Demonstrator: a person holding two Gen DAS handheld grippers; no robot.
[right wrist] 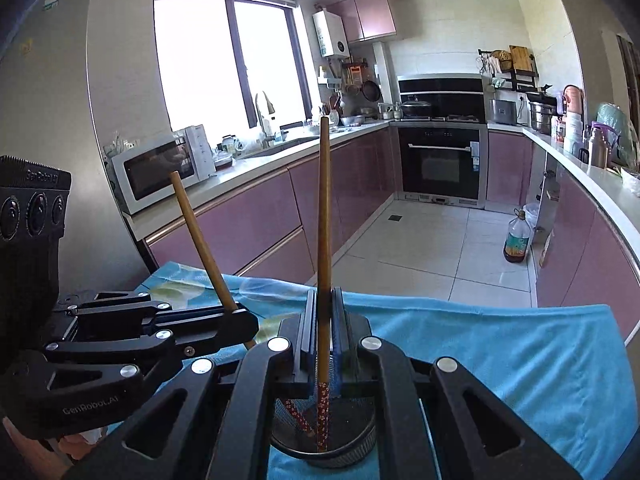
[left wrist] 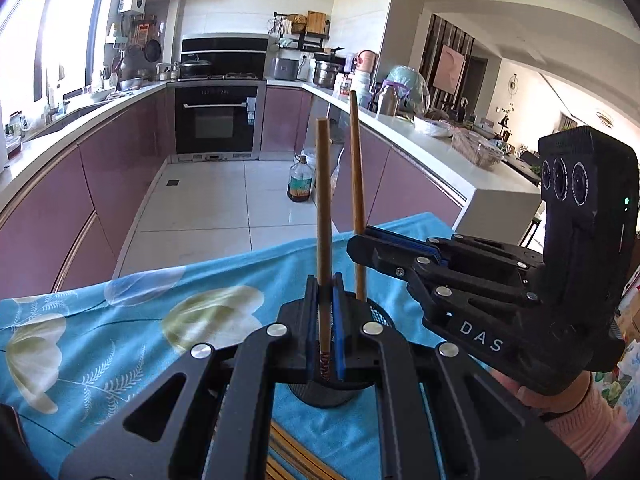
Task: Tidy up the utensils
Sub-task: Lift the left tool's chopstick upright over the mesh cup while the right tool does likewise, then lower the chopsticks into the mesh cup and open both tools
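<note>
Together both fingers pairs (left wrist: 325, 320) (right wrist: 325, 332) clench upright chopsticks (left wrist: 323, 216) (right wrist: 323, 216) over holder (right wrist: 324, 446) near cloth edge (right wrist: 480, 304).

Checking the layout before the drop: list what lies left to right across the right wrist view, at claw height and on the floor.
Left claw holding the slanted chopstick → right claw holding the upright chopstick over the black mesh holder → blue cloth → oil bottle on the floor.

We list the right gripper (left wrist: 362, 240): matte black linkage, silver rivets, blue pads, white "DAS" lettering; beside it, a pink knitted sleeve (left wrist: 588, 420); left gripper (right wrist: 240, 322): black, marked "GenRobot.AI".
</note>
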